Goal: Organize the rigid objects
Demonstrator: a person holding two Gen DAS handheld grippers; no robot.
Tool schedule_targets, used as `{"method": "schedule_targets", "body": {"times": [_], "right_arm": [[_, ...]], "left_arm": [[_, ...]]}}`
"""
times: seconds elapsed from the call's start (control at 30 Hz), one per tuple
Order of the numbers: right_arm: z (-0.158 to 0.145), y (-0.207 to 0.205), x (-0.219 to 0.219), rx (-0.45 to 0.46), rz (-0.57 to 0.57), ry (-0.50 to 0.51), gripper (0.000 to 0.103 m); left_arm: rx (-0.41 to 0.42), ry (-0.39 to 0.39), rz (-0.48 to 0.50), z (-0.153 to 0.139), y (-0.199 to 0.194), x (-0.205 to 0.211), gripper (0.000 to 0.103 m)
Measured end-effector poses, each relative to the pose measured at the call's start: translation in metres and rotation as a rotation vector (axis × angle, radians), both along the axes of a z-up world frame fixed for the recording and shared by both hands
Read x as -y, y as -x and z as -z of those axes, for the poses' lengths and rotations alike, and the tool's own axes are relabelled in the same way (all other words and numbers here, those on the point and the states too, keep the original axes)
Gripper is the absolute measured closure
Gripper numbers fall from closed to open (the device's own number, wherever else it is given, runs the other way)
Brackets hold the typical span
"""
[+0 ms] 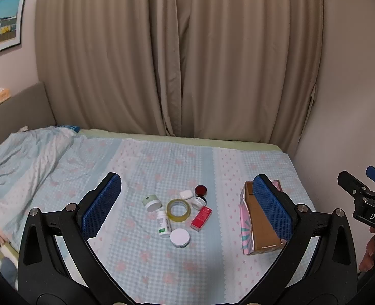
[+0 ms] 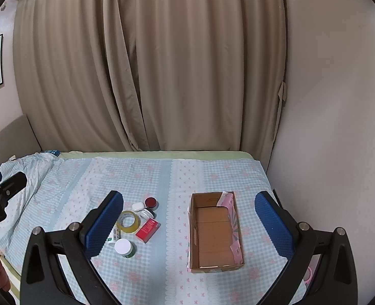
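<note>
Sitting mid-frame on the checked bed sheet (image 2: 213, 178): round jars (image 2: 123, 247), tape ring (image 2: 128, 222), cardboard box (image 2: 214, 231). Both the left gripper (image 1: 187, 203) and the right gripper (image 2: 188, 225) spread wide, holding nothing.

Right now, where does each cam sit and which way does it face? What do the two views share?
Left wrist: on the left gripper, above the bed, facing the curtain; centred on the small-item cluster around the tape roll. Own open fingers show, plus the right gripper at the right edge.
Right wrist: on the right gripper, same heading; cardboard box centred between its open fingers, left gripper at the left edge.
Shared: bed, curtain, tape roll, red box, cardboard box.
</note>
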State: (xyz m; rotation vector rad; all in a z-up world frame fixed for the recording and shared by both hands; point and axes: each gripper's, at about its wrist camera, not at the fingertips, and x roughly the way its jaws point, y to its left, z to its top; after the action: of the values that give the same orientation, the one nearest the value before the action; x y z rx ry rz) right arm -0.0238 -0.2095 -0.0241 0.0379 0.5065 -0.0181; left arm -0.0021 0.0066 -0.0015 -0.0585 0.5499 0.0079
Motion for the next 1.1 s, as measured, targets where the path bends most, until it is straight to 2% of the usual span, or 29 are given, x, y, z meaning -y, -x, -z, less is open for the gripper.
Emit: {"method": "schedule_targets", "body": {"times": [0.4,0.67,1.1], "right_arm": [[0.0021,0.0017,-0.0018,0.002,0.000,-0.020,0.000],[0.0012,-0.0005,-0.0021,0.003,0.003,-0.018,0.000],[0.0065,-0.0050,-0.0015,-0.013,-0.004,-0.021,0.000]], "left_arm": [[0.016,-0.003,-0.003,-0.0045,-0.0014,-0.0023,0.000],[0.041,-0.042,-0.040,-0.0060,0.0004,-0.0034,0.000],[0.020,-0.001,0.000,-0.0023,-0.0036,-0.0053,0.000]]}}
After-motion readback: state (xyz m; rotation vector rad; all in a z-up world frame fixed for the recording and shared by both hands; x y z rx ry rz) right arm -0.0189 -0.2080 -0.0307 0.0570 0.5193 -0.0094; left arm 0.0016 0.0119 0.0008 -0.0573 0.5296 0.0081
